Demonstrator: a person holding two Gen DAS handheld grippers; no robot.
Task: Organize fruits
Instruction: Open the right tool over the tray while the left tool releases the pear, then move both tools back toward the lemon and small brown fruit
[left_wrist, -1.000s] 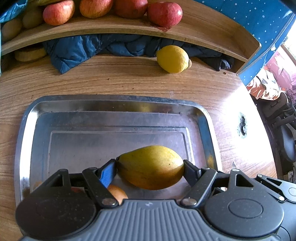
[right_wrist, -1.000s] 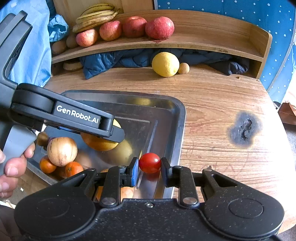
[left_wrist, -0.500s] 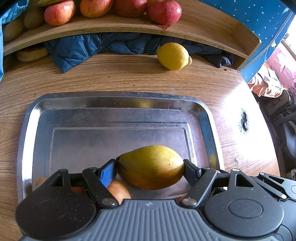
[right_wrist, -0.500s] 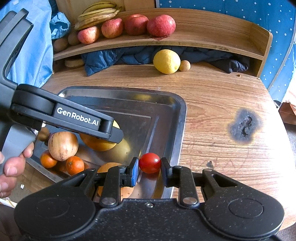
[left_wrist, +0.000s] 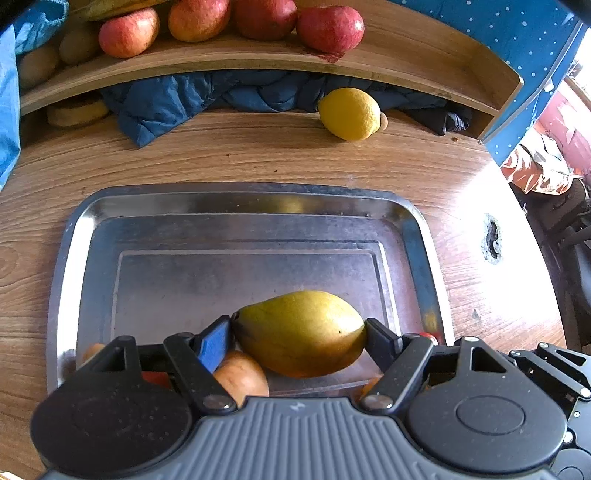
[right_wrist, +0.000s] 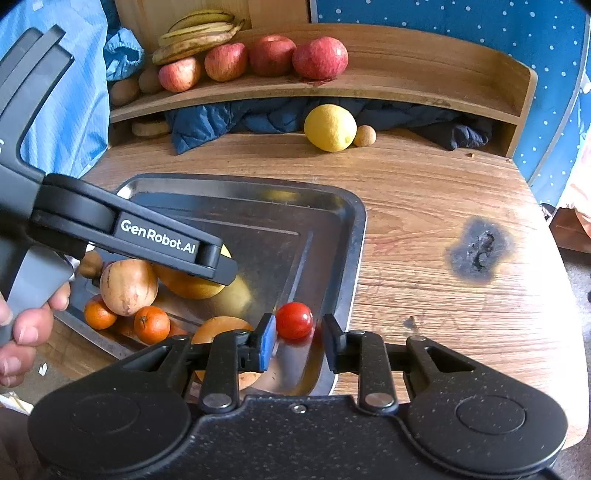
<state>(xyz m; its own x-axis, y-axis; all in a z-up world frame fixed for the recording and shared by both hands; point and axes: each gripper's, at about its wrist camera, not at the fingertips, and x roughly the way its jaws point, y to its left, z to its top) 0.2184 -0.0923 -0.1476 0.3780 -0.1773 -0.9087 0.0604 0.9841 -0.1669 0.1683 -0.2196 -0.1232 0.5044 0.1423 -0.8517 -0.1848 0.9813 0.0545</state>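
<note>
Looks like a home dining corner, worn wooden table (right_wrist: 424, 206) with a burn mark (right_wrist: 480, 251), curved wooden shelf (right_wrist: 424, 74) of apples (right_wrist: 320, 57) and bananas (right_wrist: 199, 33), crumpled blue jacket (right_wrist: 236, 122) beneath, blue dotted wall (right_wrist: 461, 22)

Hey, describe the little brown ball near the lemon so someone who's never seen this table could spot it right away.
Look under the wooden shelf at the far side of the table, where a big yellow lemon sits. The small brown ball rests on the tabletop touching the lemon's right side. It is the only small, dull tan, round thing there, far smaller than the lemon.
</note>
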